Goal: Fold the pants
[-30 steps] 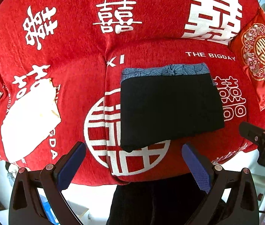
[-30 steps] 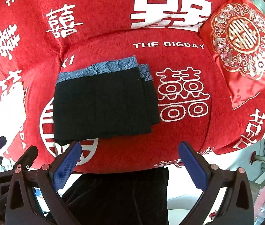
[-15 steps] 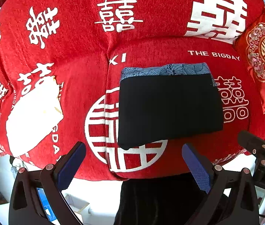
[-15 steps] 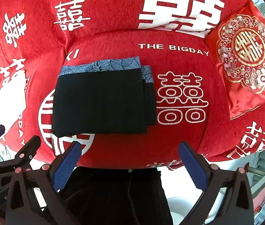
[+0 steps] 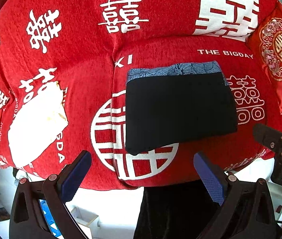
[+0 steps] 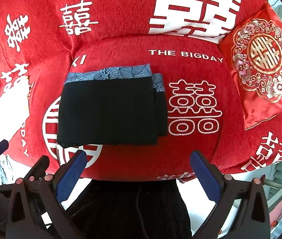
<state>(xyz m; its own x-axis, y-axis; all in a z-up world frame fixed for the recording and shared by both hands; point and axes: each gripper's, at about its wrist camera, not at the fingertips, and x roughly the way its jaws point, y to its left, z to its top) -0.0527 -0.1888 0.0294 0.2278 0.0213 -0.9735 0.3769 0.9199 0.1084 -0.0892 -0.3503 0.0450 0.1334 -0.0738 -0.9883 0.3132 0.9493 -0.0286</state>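
Observation:
The black pants [image 5: 178,111] lie folded into a flat rectangle on the red sofa seat [image 5: 101,91], with a blue patterned waistband along the far edge. They also show in the right wrist view [image 6: 109,111]. My left gripper [image 5: 141,169] is open and empty, held back from the sofa's front edge below the pants. My right gripper [image 6: 138,168] is open and empty, also off the front edge. Each gripper shows at the edge of the other's view.
A white folded cloth [image 5: 35,123] lies on the sofa seat to the left. A red embroidered cushion [image 6: 262,63] leans at the right. The sofa cover is red with white characters. Dark clothing [image 6: 129,209] and pale floor sit below the front edge.
Both grippers have drawn back and slightly up from the sofa; the pants look a little farther away. The pants have not moved.

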